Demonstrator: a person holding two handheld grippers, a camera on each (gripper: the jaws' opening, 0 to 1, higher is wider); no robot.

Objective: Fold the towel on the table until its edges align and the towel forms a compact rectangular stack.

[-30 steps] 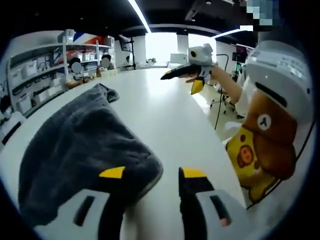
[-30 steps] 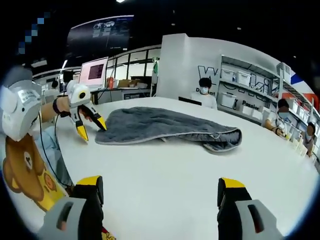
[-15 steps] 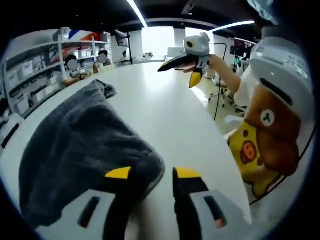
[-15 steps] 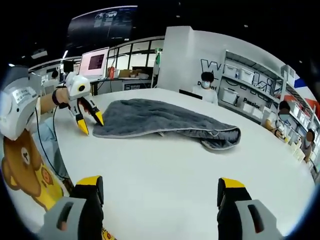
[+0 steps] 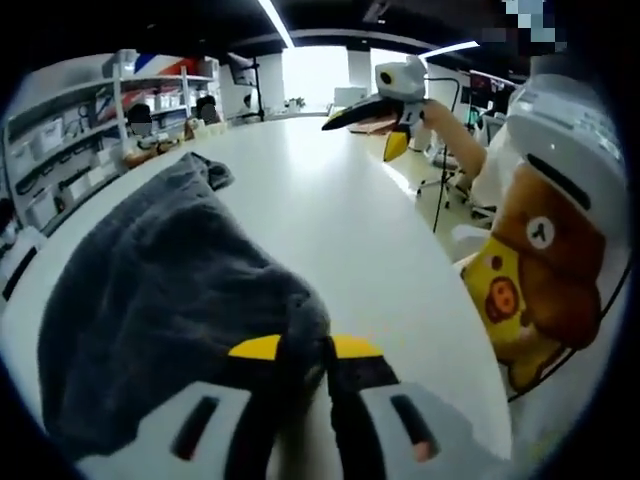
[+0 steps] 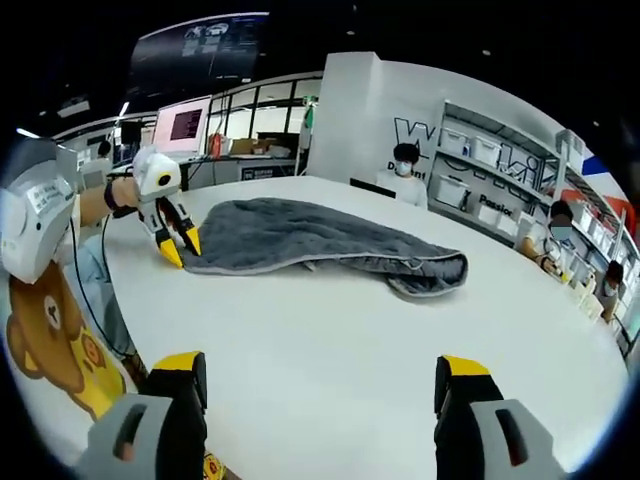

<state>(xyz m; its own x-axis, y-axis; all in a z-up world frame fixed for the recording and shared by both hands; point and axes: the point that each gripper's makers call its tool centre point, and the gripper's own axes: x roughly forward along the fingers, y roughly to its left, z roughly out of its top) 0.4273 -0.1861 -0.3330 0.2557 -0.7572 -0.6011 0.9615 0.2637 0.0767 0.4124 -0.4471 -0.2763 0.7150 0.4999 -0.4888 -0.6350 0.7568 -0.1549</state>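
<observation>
The dark grey towel (image 5: 160,300) lies loosely bunched on the white surface (image 5: 380,260), nowhere near a neat stack yet. Its near corner now sits right between the left hand-held gripper (image 5: 305,350) tips, which were spread wide a moment ago and have just clamped onto the fabric. So the first fold looks ready to start. The right hand-held gripper (image 6: 320,375) hangs released, well away from the towel's long edge ahead of it.
</observation>
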